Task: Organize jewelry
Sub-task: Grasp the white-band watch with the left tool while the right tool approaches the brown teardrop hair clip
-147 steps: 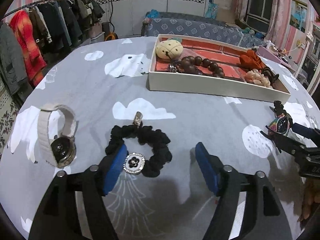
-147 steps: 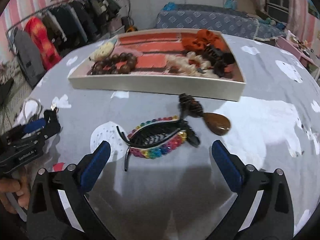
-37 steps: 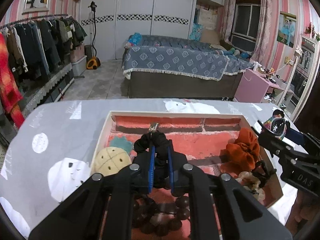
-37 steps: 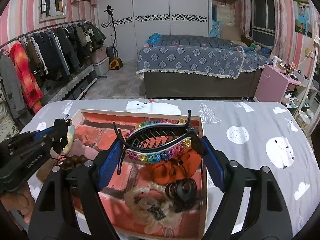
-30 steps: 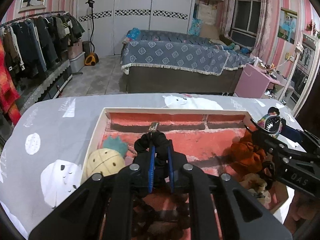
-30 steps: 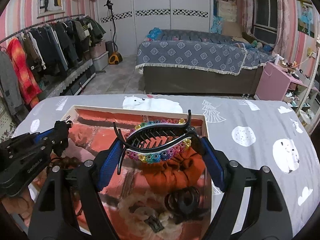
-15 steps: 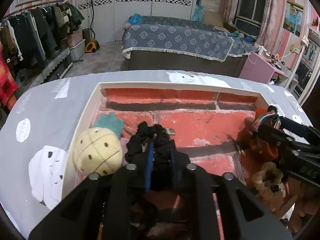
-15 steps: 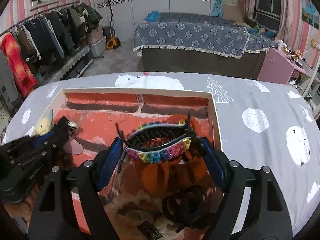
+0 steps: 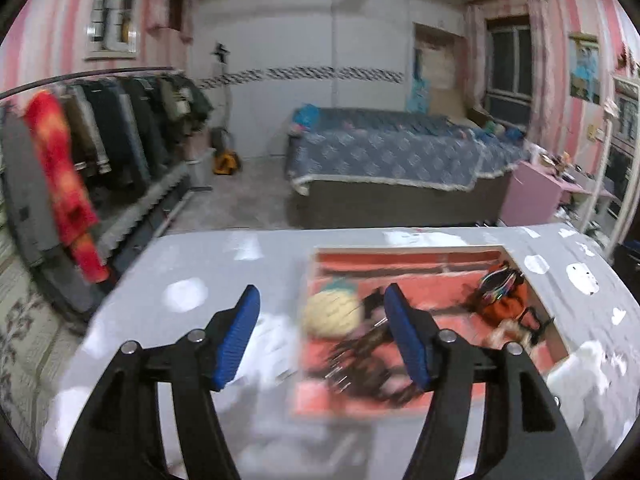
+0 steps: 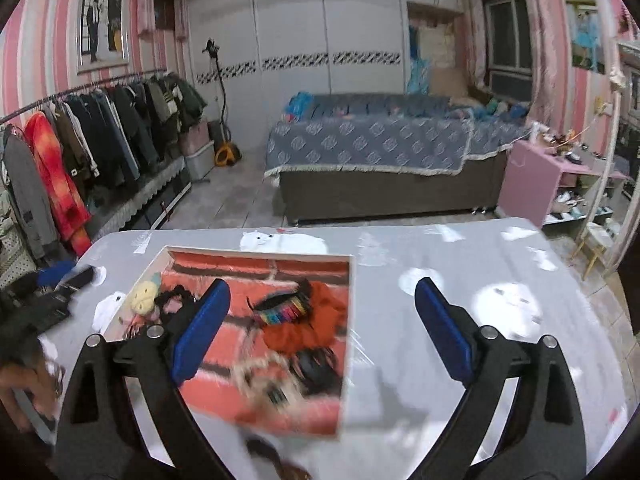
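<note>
The white tray [image 9: 534, 288] with a red brick-pattern lining sits on the grey tablecloth. In it lie the black scrunchie [image 10: 173, 295], the rainbow hair claw [image 10: 282, 307] on an orange scrunchie [image 10: 310, 330], a yellow plush ball [image 9: 332, 312] and dark beads [image 9: 362, 354]. My left gripper [image 9: 320, 326] is open and empty above the tray's left edge. My right gripper [image 10: 320, 326] is open and empty above the tray's right edge. The left gripper also shows blurred at the left of the right wrist view [image 10: 52, 296].
A brown pendant [image 10: 280, 464] lies blurred on the cloth before the tray. Behind the table stand a clothes rack [image 10: 80, 152], a bed [image 10: 384, 152] and a pink cabinet [image 10: 536, 176]. The views are motion-blurred.
Both grippers opened and pulled back up from the tray. The black scrunchie and the rainbow claw were let go and now lie in the tray.
</note>
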A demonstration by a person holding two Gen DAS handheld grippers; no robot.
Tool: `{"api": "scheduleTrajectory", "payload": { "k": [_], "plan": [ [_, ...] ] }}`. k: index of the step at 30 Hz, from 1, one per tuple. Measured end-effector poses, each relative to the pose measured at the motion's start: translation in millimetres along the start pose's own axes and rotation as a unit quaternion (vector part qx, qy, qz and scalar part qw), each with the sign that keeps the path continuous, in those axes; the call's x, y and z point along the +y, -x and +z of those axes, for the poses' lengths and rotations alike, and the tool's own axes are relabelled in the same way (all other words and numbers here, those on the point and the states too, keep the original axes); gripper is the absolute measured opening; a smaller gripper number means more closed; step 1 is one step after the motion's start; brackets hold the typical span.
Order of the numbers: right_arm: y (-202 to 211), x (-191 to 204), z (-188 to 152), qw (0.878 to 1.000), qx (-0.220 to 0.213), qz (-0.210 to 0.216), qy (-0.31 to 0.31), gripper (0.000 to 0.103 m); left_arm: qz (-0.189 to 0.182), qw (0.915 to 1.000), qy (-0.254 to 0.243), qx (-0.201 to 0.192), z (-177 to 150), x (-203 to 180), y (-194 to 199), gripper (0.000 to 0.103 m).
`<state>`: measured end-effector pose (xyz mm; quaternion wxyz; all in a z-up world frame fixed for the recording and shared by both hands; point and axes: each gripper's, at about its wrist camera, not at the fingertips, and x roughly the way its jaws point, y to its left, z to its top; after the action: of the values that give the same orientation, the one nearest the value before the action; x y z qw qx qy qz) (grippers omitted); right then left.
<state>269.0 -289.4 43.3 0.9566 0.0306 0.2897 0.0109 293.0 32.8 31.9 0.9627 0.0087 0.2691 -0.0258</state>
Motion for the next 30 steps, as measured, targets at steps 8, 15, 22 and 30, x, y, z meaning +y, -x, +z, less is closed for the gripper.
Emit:
{"api": "scheduleTrajectory", "payload": {
  "k": [8, 15, 22, 30],
  "plan": [
    [72, -13, -95, 1.000, 0.001, -0.014, -0.018, 0.094, 0.067, 0.9972, 0.033, 0.003, -98, 68, 81, 0.065],
    [73, 1, -153, 0.999, 0.040, -0.016, -0.008, 0.094, 0.053, 0.9952, 0.041, 0.071, -160, 73, 88, 0.065],
    [67, 1, -155, 0.998, 0.054, -0.008, -0.019, 0.094, 0.070, 0.9946, 0.038, 0.066, -153, 79, 72, 0.065],
    [58, 3, -151, 0.998, 0.064, -0.003, -0.017, 0.094, 0.074, 0.9949, 0.010, 0.069, -127, 93, 39, 0.065]
  ]
}}
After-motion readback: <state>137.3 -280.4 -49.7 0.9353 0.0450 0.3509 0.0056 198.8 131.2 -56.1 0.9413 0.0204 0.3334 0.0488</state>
